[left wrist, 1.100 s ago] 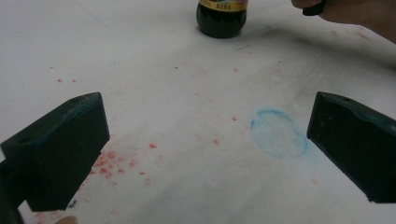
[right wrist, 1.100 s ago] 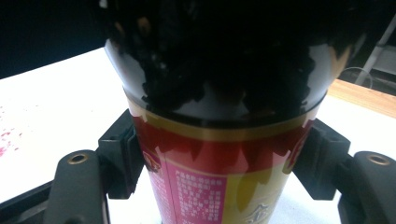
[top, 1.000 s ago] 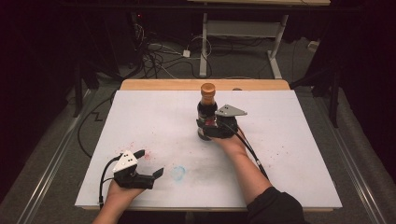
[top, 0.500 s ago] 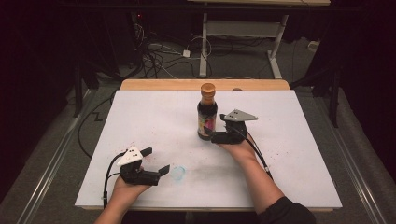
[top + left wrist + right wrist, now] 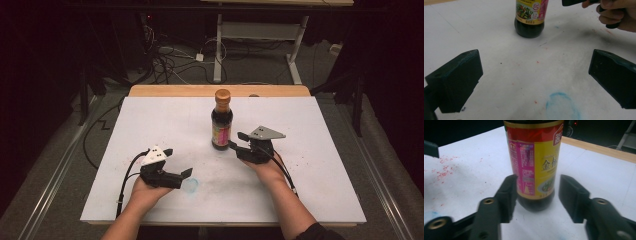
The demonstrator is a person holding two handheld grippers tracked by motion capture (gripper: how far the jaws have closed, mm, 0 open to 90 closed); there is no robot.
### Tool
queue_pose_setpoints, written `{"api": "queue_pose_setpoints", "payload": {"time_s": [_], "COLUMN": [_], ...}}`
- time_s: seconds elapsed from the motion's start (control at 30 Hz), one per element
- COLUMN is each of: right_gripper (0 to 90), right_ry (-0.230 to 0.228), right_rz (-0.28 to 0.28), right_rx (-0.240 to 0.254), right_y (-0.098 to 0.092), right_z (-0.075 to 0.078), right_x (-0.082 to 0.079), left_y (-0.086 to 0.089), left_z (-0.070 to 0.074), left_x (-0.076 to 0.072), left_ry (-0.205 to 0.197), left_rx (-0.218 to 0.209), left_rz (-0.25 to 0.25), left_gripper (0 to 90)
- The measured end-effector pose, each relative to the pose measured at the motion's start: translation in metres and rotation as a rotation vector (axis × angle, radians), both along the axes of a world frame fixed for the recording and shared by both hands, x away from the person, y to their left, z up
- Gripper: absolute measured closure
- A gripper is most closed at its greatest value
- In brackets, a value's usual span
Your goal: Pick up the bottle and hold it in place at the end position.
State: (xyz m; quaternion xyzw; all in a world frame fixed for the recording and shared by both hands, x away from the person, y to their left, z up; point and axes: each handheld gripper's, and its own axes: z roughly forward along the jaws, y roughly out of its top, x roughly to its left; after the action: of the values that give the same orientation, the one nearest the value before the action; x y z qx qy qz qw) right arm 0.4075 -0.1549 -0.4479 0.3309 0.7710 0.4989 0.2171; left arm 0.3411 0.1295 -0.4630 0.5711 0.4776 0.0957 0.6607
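Observation:
A dark sauce bottle point(image 5: 221, 122) with an orange cap and a red, pink and yellow label stands upright on the white table point(image 5: 150, 120). My right gripper point(image 5: 235, 140) lies low just right of the bottle's base, pointing at it. In the right gripper view the bottle point(image 5: 534, 157) stands just beyond the tips of my right gripper point(image 5: 537, 182). Its jaws have just been closing, and the pads are clear of the bottle with nothing gripped. My left gripper point(image 5: 178, 161) is at the front left, wide open and empty. In the left gripper view, the bottle point(image 5: 530, 17) is far ahead of my left gripper point(image 5: 536, 67).
A blue smudge point(image 5: 191, 185) marks the table beside the left gripper, also seen as the blue smudge point(image 5: 561, 105) between its jaws. Faint red specks point(image 5: 305, 160) dot the right side. A wooden strip point(image 5: 165, 91) edges the table's far side, with cables and desk legs on the floor beyond.
The right gripper has let go of the bottle and drawn back to the right and toward the person, its jaws narrower now. The left gripper moved up and right. The bottle stayed put.

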Motion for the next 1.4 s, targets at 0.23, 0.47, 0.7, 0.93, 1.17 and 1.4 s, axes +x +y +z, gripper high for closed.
{"api": "queue_pose_setpoints", "payload": {"time_s": [0.23, 0.47, 0.7, 0.93, 1.17, 1.4], "right_gripper": [82.6, 90.0, 90.0, 90.0, 90.0, 90.0], "right_ry": [-0.005, -0.016, -0.021, -0.026, -0.017, -0.034], "right_rz": [-0.008, -0.029, -0.018, -0.008, 0.004, 0.026], "right_rx": [0.025, 0.055, 0.036, 0.037, 0.043, 0.041], "right_y": [-0.015, -0.030, -0.036, -0.040, -0.042, -0.039], "right_z": [-0.001, 0.001, 0.002, 0.006, 0.010, 0.020], "right_x": [-0.006, -0.010, -0.012, -0.014, -0.014, -0.014], "left_y": [-0.012, -0.024, -0.035, -0.046, -0.060, -0.078], "left_z": [0.011, 0.026, 0.041, 0.061, 0.077, 0.086], "left_x": [0.009, 0.025, 0.045, 0.068, 0.085, 0.097], "left_ry": [-0.006, -0.014, -0.029, -0.058, -0.069, -0.087], "left_rx": [-0.041, -0.043, -0.047, -0.057, -0.053, -0.054], "left_rz": [-0.045, -0.048, -0.059, -0.067, -0.095, -0.108], "left_gripper": [0.0, 0.0, 0.0, 0.0, 0.0, 1.1]}}
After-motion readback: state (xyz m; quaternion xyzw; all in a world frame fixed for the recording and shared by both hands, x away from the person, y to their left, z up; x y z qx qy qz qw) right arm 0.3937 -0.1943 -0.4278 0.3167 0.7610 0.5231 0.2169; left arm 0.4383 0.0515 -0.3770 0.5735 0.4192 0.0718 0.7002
